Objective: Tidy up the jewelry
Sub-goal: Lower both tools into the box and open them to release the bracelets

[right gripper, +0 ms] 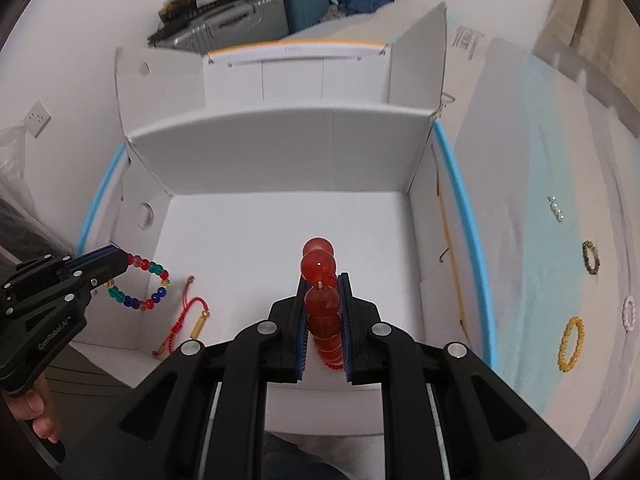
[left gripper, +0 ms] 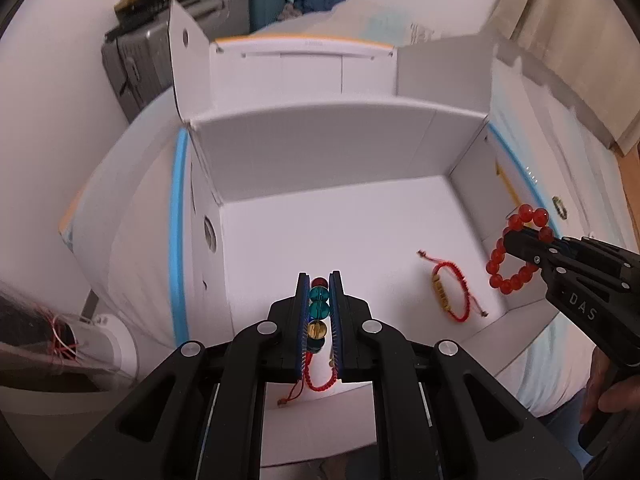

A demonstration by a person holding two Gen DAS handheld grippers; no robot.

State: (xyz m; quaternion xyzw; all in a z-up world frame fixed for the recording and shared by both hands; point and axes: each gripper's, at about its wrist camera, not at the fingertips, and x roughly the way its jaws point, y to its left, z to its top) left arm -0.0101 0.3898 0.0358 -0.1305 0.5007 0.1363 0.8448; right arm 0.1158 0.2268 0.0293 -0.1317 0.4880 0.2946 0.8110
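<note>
Both hand-held grippers angled steeply down, jaws clamped nearly together

The left hand-held gripper (left gripper: 319, 280) tilts downward with its blue-padded fingers (left gripper: 303, 312) pinched close on a string of beads; from the right wrist view, bare fingers of the left hand (right gripper: 38, 416) wrap its black handle. The right hand-held gripper (right gripper: 323, 280) points down likewise, its pads (right gripper: 345, 320) pressed on a bead strand, and the right hand (left gripper: 608, 396) grips its handle low at the frame edge.

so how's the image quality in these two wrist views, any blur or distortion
Left wrist view: strong fisheye bending with dark corners; the cardboard box rim is smeared, while the multicoloured bead bracelet in the left gripper is sharp. Right wrist view: same bowing; the yellow bead bracelet is soft.
</note>
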